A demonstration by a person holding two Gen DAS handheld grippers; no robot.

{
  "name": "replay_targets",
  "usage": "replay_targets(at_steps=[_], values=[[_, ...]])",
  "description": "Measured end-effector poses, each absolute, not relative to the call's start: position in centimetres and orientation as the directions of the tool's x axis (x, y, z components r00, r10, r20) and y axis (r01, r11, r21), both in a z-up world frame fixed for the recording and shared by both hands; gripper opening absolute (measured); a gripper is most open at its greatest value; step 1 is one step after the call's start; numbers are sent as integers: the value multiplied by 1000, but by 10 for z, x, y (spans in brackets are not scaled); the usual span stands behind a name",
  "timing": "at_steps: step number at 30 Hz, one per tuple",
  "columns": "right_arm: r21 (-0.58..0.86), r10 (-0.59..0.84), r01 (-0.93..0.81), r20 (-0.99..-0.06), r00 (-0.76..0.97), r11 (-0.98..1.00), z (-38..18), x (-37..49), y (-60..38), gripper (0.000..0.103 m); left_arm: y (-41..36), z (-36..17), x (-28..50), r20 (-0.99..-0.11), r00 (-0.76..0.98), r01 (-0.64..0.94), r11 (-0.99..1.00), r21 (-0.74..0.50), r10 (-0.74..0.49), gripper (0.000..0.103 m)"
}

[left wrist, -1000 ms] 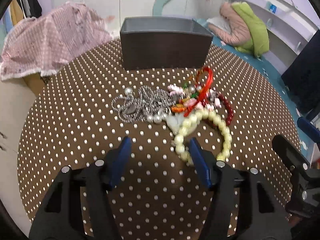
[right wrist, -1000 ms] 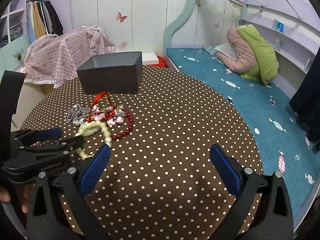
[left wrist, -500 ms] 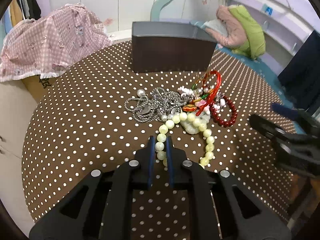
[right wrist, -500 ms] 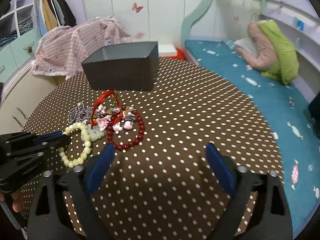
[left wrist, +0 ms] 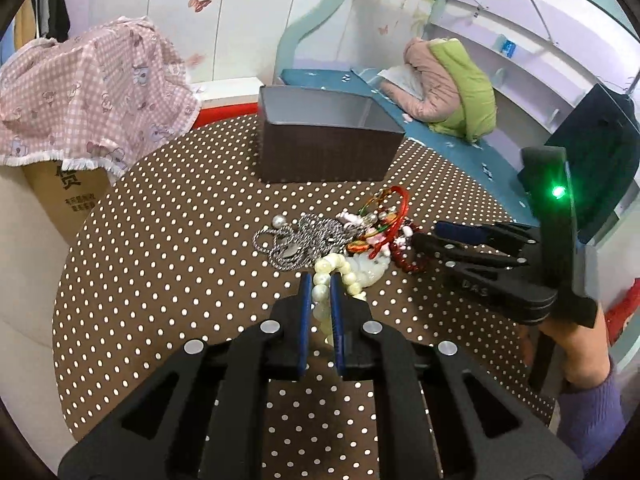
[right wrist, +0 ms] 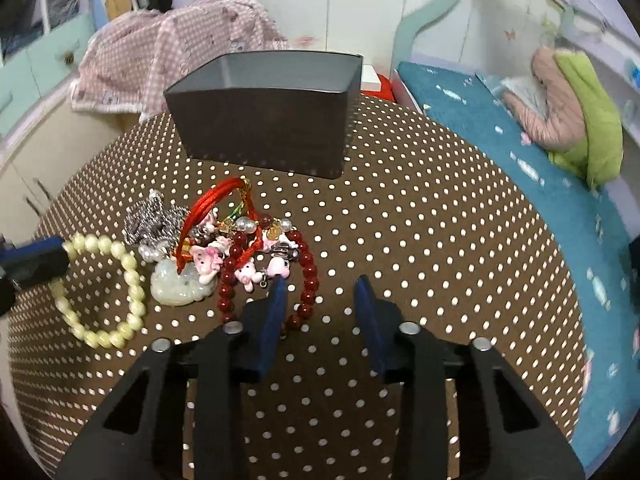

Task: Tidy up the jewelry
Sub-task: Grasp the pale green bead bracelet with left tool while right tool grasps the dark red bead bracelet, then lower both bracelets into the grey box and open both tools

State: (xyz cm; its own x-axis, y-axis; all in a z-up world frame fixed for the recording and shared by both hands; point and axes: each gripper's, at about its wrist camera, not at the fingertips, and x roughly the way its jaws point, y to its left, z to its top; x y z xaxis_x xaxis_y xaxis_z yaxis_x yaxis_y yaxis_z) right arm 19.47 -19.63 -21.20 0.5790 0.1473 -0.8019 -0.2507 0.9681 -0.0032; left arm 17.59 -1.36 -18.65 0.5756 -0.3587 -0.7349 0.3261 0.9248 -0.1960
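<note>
A jewelry pile lies on the brown polka-dot table (right wrist: 420, 240): a cream bead bracelet (right wrist: 120, 276), a silver chain (right wrist: 154, 220), a red cord bracelet (right wrist: 208, 208), a dark red bead bracelet (right wrist: 308, 276) and pink charms. My left gripper (left wrist: 321, 280) is shut on the cream bead bracelet (left wrist: 320, 296). My right gripper (right wrist: 320, 286) is open, its left finger over the dark red bead bracelet. An open dark box (right wrist: 268, 120) stands behind the pile.
A pink checked cloth (left wrist: 92, 88) over a cardboard box stands off the table's far left. A teal bed (right wrist: 540, 184) with a green and pink bundle lies to the right. The right gripper shows in the left wrist view (left wrist: 432, 236).
My left gripper closed on the cream bead bracelet and has drawn it left out of the pile. My right gripper moved in to the pile and narrowed its opening.
</note>
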Motion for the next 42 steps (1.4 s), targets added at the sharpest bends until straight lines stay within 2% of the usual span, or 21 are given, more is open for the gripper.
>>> replay_targets(at_steps=[1, 3, 12, 17, 25, 34, 38, 42], values=[[-7, 146, -254, -802, 579, 967, -212, 195, -197, 14, -14, -184, 176, -732, 577, 333, 923, -193, -361, 10], [-12, 146, -264, -807, 572, 964, -212, 195, -197, 7, -17, -179, 176, -727, 577, 347, 918, -193, -371, 10], [49, 219, -290, -776, 591, 956, -194, 172, -206, 6, -18, -154, 178, -703, 585, 405, 897, -179, -405, 10], [21, 230, -316, -732, 641, 948, -161, 161, -200, 6, -23, -139, 185, -693, 569, 442, 875, -198, -443, 10], [-6, 230, -321, -685, 691, 947, -126, 168, -197, 7, -44, -99, 202, -667, 588, 506, 851, -140, -458, 10], [17, 243, -299, -624, 742, 954, -90, 214, -195, 7, -68, -72, 283, -671, 614, 473, 874, -109, -416, 10], [26, 239, -281, -600, 763, 959, -84, 238, -191, 7, -76, -82, 329, -694, 599, 449, 885, -122, -399, 10], [42, 235, -270, -628, 742, 962, -97, 268, -184, 7, -81, -109, 365, -743, 566, 409, 904, -123, -357, 10]])
